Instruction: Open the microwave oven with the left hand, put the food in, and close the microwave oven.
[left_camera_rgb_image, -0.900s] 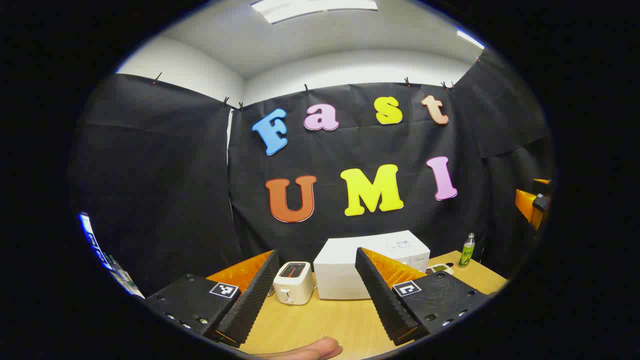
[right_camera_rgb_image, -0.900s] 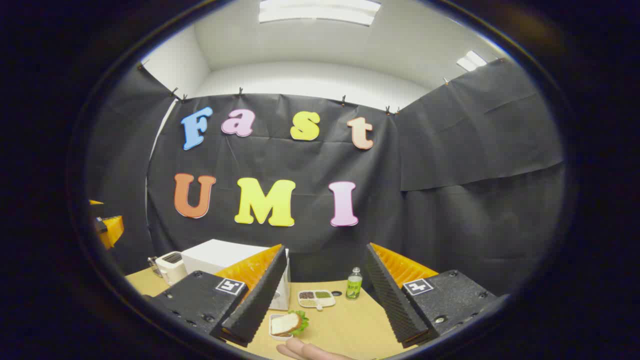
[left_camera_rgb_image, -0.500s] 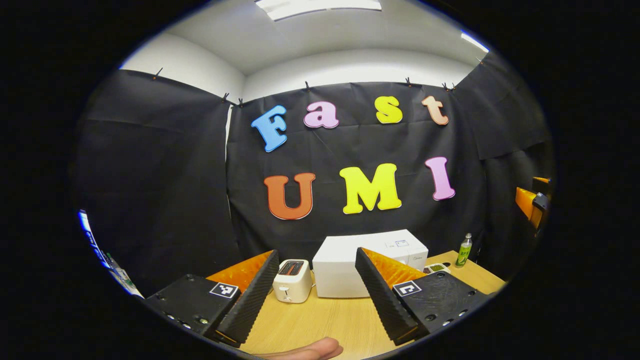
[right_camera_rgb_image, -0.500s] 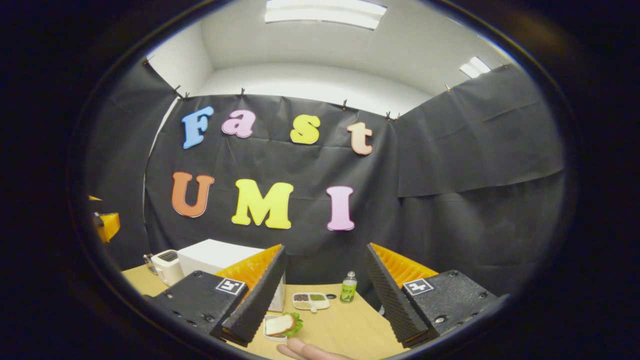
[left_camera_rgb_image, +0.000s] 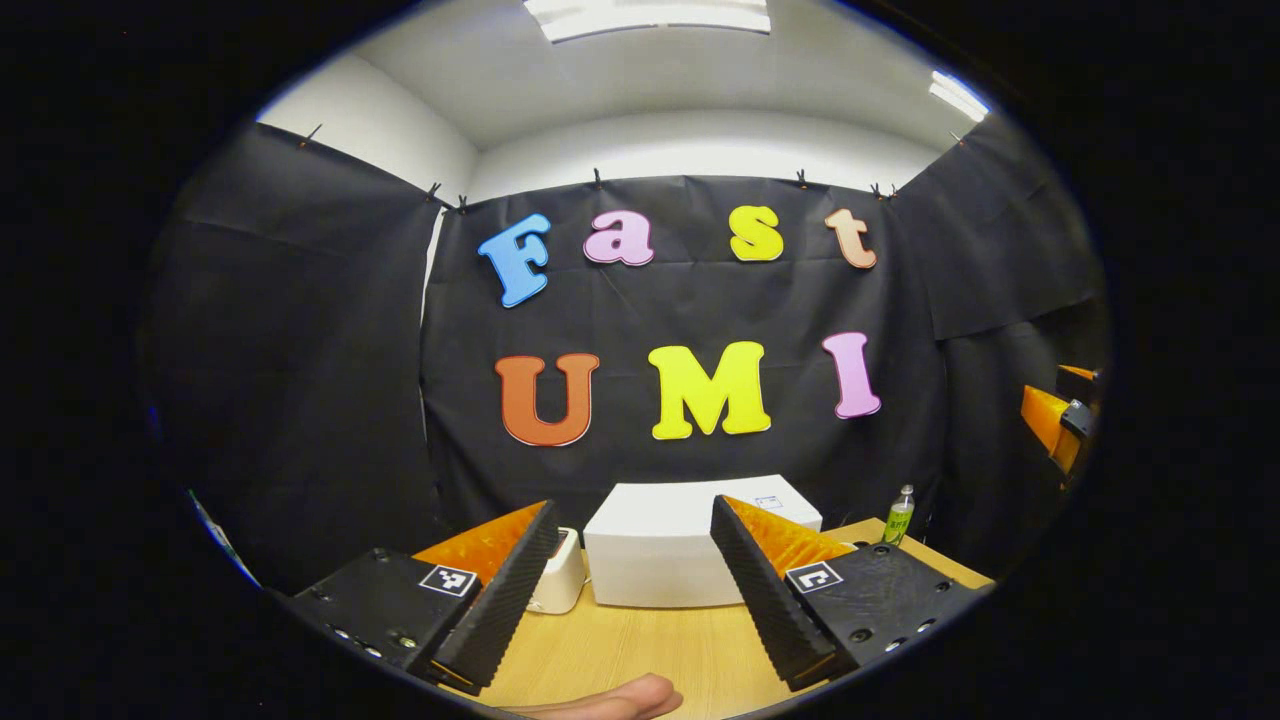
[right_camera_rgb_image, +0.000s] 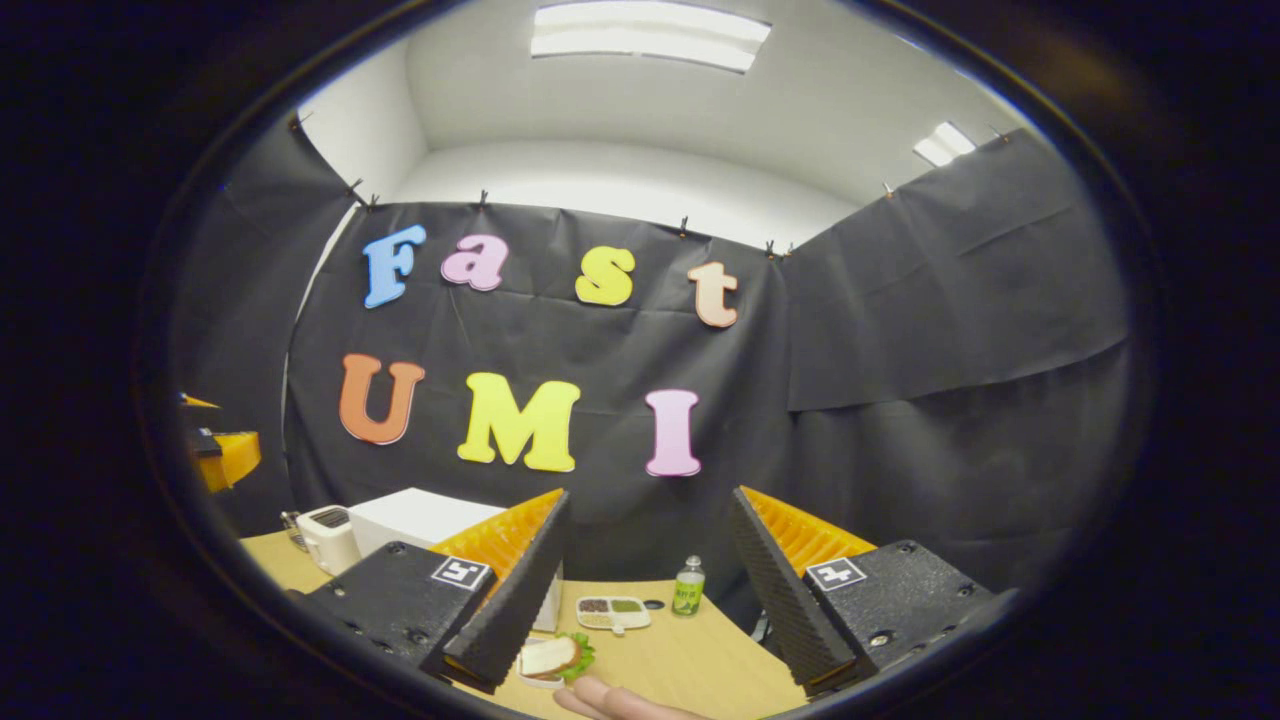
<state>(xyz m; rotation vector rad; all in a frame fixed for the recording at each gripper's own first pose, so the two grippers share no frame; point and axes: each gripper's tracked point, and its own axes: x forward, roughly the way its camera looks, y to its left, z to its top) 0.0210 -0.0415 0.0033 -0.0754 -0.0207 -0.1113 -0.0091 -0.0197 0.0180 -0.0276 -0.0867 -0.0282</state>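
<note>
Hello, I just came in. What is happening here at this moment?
A person holds a gripper in each hand above a wooden table. The left gripper is open and points at the white microwave oven, which appears shut and untouched. The right gripper is also open and holds nothing; a sandwich on a small plate lies on the table just ahead of it. A toaster stands left of the microwave, and a green bottle and a divided dish to its right.

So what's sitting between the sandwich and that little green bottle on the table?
In the right gripper view, a small divided dish of dark and green bits lies on the table between the sandwich and the green bottle.
</note>
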